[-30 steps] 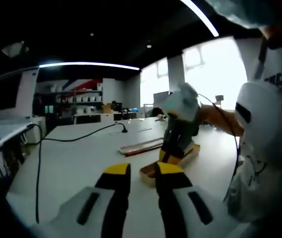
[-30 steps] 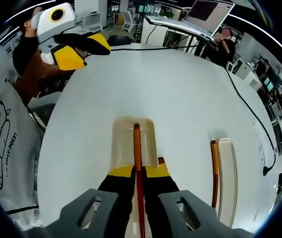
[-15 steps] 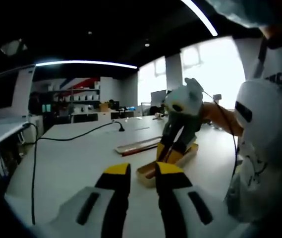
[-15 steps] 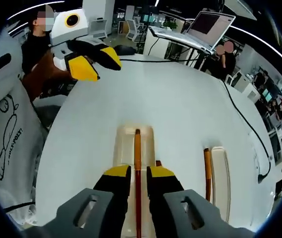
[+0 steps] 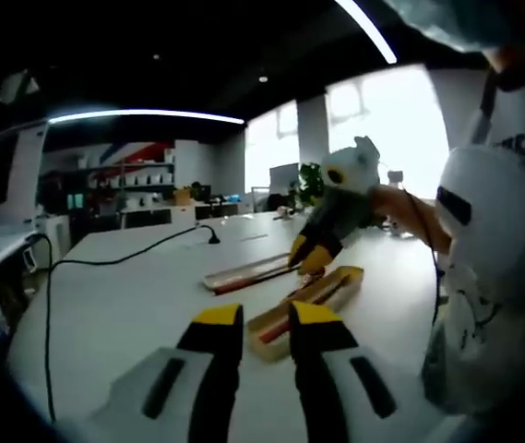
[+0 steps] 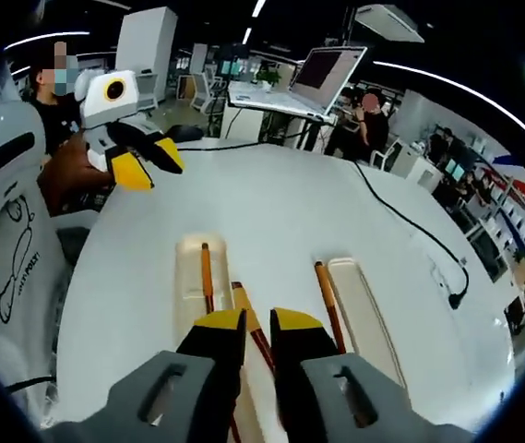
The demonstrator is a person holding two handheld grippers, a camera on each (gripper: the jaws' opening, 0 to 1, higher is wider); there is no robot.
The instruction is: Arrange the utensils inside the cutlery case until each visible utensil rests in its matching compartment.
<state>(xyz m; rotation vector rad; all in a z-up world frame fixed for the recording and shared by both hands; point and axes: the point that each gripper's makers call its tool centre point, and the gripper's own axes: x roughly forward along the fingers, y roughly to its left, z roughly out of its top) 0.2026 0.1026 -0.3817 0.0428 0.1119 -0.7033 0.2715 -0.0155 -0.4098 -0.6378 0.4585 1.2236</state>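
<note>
— Left claw?
— Raised, level, jaws a narrow gap apart, holding nothing.
— Right claw?
— Lifted too, tilted downward, jaws parted by a slim gap, empty.

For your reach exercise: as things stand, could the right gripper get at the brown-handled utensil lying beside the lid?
Probably yes. The right gripper hangs above the table, and the brown-handled utensil lies just ahead beside the lid, uncovered and with nothing between.
</note>
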